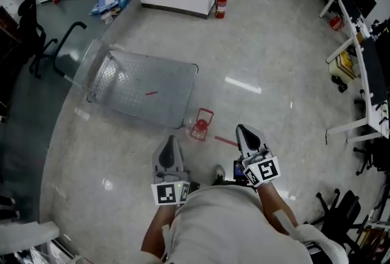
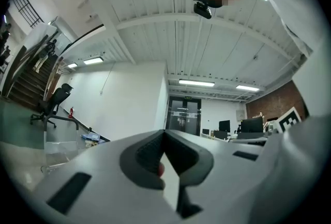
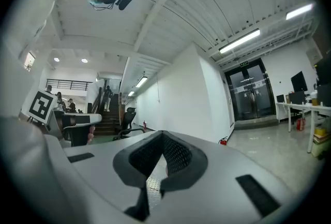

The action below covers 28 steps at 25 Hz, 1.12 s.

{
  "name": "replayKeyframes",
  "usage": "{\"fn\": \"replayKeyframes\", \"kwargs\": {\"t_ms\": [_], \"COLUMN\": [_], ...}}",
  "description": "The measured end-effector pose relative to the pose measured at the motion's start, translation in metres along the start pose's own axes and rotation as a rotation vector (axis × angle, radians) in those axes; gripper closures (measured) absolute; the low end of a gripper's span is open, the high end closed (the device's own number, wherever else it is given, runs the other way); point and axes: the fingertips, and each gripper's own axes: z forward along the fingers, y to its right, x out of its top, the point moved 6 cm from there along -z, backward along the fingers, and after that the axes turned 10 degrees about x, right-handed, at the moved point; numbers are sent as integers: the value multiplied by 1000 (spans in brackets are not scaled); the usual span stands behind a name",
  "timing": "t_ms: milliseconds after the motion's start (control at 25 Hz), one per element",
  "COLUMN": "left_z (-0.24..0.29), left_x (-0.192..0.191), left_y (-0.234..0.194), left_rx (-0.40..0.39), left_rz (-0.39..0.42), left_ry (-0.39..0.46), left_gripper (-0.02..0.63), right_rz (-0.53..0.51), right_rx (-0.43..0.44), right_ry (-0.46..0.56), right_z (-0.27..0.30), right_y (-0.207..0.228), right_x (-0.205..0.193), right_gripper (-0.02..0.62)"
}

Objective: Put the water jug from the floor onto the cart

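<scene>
The water jug (image 1: 202, 125) sits on the floor (image 1: 262, 49) beside the cart (image 1: 161, 77) (its near corner), while the left gripper (image 1: 170, 144) and right gripper (image 1: 245, 133), short of the cart, are clenched empty.

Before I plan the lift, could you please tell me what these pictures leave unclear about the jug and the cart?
- Water jug: too small in the head view to read how full it is, and hidden behind the jaws in both gripper views.
- Cart: its wheels are hidden beneath it in the head view; the gripper views show only slivers of it.
- Fire extinguisher: its label is too small to read in the head view.
</scene>
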Motion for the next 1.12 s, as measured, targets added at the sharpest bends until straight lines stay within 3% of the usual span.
{"fn": "replayKeyframes", "kwargs": {"t_ms": [280, 760, 1120], "left_z": [-3, 1, 1], "left_x": [-2, -3, 1], "left_y": [-3, -35, -72], "left_rx": [5, -31, -105], "left_rz": [-6, 0, 0], "left_ry": [-6, -23, -33], "left_gripper": [607, 607, 607], "right_rz": [-7, 0, -5], "right_rx": [4, 5, -47], "right_ry": [-13, -156, -129], "right_z": [3, 65, 92], "right_y": [1, 4, -10], "right_x": [-5, -45, -46], "right_gripper": [584, 582, 581]}}
